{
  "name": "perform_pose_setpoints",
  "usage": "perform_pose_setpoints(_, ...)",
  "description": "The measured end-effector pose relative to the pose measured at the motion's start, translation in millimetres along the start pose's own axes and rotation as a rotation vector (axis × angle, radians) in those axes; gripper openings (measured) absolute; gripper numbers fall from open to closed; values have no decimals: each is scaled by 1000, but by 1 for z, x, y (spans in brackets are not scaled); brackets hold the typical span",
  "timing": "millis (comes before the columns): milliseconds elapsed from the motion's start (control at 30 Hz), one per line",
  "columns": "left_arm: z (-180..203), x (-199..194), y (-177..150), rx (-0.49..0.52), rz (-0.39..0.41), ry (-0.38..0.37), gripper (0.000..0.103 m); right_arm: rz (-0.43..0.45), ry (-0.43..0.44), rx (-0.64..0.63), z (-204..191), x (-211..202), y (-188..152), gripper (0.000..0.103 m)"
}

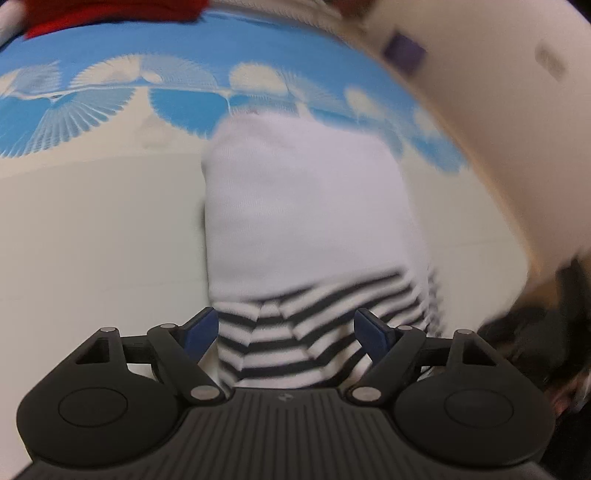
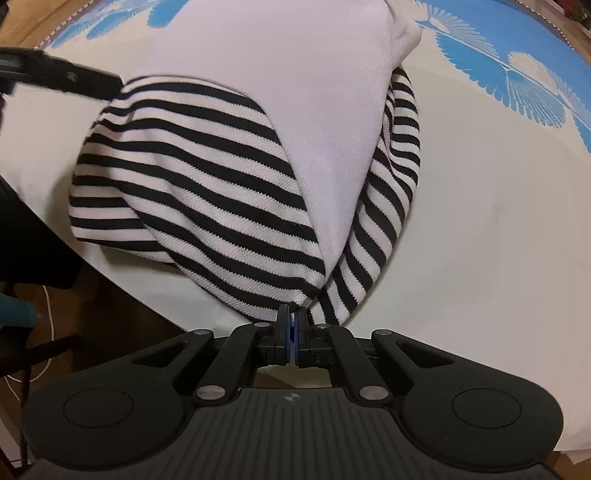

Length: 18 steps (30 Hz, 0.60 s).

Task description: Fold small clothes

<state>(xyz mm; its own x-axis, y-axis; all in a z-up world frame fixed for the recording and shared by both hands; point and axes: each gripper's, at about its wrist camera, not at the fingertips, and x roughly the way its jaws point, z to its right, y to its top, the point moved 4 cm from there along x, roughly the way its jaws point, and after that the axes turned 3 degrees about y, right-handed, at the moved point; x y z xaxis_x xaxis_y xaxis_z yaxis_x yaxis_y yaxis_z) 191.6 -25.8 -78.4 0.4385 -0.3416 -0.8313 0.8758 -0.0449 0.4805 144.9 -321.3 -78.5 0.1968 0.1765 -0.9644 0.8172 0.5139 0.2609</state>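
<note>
My left tool (image 1: 286, 332) stands wide open, its blue pads (image 1: 201, 330) spread to either side of the striped part of the small garment (image 1: 306, 206) and gripping nothing. I judge it hovers there because that near striped edge is the next thing to take or press flat; the view is blurred, so whether the pads touch the cloth I cannot tell. Ahead of this tool the plain white part of the garment runs away from me over the pale worktop (image 1: 92, 229), toward the cloth's blue fan pattern (image 1: 110, 48). Far ahead and to the left lies something red (image 1: 110, 11), probably another piece waiting its turn.

My right tool (image 2: 292, 325) is pinched fully together on a corner of the garment (image 2: 207, 177), right at the tip where the striped fabric and the white panel (image 2: 325, 122) meet. From that pinch the cloth fans out ahead of the tool, the striped flap to the left lying over the worktop's near edge (image 2: 166, 291), a striped band to the right. I hold the corner so the layers stay together for a fold. Up at the far left, a dark tool arm (image 2: 62, 77) reaches the garment's far striped edge.
</note>
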Motion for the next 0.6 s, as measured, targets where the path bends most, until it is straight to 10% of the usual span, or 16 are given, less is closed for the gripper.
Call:
perform_pose_setpoints(100, -9, 27, -13, 18, -94, 122, 94, 8, -9, 21, 4, -3, 4, 1)
perform_pose_setpoints(200, -11, 19, -5, 3, -72, 119, 92, 84, 38, 105, 14, -25, 11, 5)
perform_pose_setpoints(333, -14, 6, 1, -39, -50, 69, 90, 297, 103, 311, 39, -67, 21, 41)
perform_pose_setpoints(600, -34, -6, 20, -135, 14, 58, 90, 478, 178, 583, 77, -58, 63, 54)
